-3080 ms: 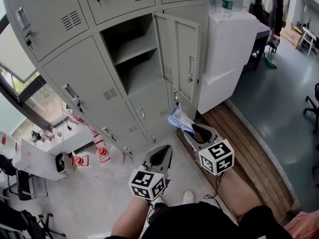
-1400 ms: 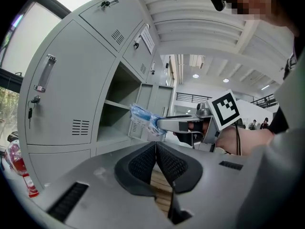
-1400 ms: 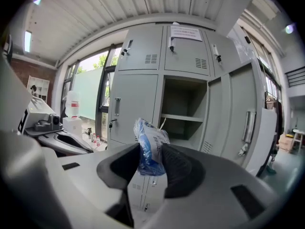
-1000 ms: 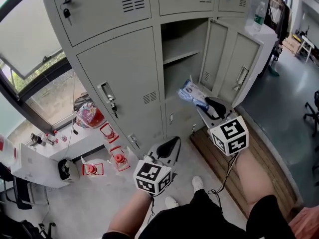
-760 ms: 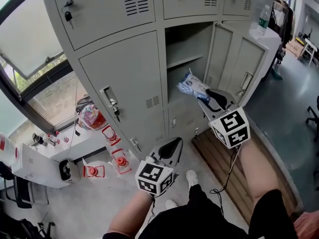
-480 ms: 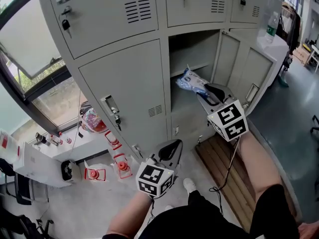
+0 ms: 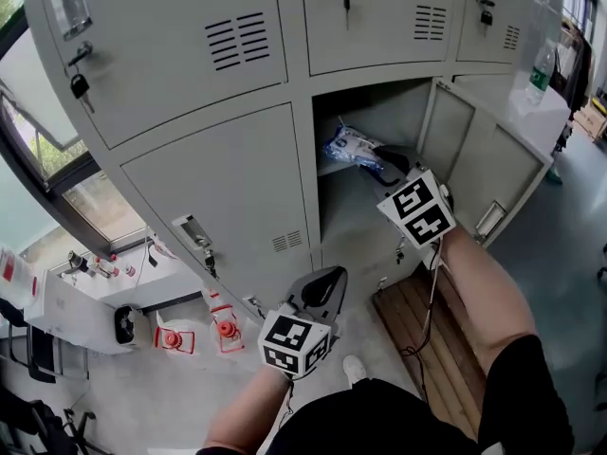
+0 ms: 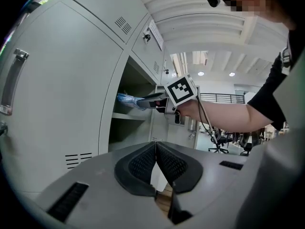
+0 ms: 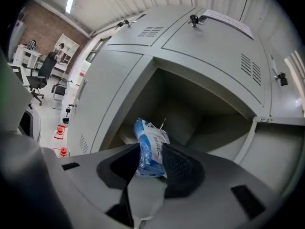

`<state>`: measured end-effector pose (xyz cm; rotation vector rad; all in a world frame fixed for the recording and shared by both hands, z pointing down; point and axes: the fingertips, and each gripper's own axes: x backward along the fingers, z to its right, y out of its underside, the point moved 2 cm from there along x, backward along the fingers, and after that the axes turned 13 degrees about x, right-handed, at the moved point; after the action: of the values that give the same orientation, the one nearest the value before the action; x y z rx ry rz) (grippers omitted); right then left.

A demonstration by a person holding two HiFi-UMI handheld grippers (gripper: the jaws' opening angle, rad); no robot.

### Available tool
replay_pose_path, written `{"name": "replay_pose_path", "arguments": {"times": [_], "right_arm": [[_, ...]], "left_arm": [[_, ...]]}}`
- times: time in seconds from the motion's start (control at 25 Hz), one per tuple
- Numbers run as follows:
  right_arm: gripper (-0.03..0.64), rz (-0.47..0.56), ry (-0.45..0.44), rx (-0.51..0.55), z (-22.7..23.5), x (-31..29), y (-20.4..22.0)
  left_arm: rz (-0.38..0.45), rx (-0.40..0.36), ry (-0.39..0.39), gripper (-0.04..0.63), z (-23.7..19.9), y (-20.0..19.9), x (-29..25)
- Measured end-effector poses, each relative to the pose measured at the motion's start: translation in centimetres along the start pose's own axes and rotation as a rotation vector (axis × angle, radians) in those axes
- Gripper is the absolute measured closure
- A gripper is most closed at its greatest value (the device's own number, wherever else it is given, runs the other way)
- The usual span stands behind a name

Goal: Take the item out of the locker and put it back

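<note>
The right gripper's (image 9: 152,150) jaws pinch the near end of a blue-and-white packet (image 9: 149,136). The packet's far end reaches into the open locker compartment (image 7: 377,112), just above its shelf (image 7: 332,169). The compartment's door (image 7: 479,159) stands swung out to the right. The left gripper (image 8: 156,150) hangs low and near, jaws pressed together on nothing, in front of a closed locker door (image 7: 228,197).

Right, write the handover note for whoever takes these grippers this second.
Left gripper: shut, empty, held low in front of the lockers.
Right gripper: shut on the blue-and-white packet.
Packet: in the mouth of the open locker compartment, above its shelf, not set down.
Done: door open, packet gripped.
Left: lay the packet on the shelf, release, withdraw.
</note>
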<state>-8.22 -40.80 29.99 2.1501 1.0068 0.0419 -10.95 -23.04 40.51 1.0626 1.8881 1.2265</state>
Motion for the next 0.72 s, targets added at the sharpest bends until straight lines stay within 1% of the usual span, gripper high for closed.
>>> {"name": "replay_pose_path", "arguments": {"times": [0.12,0.32,0.52,0.72], "right_arm": [[0.417,-0.011,-0.025,0.031,1.0,-2.2,1.4],[0.417,-0.020,-0.060,0.044,2.5,-5.3,3.0],[0.417,-0.013,-0.088,0.057,3.1,-7.7,3.6],[0.417,-0.012,-0.109,0.074,3.6,-9.7,3.9]], "left_arm": [[0.006,0.005,-0.010,0.578,-0.4,-0.4,-2.0],[0.012,0.012,-0.035,0.577,-1.2,-0.7,-4.3],[0.018,0.001,-0.065,0.578,-1.8,-1.0,-6.0],[0.020,0.007,-0.090,0.578,-2.6,-1.0,-7.1]]}}
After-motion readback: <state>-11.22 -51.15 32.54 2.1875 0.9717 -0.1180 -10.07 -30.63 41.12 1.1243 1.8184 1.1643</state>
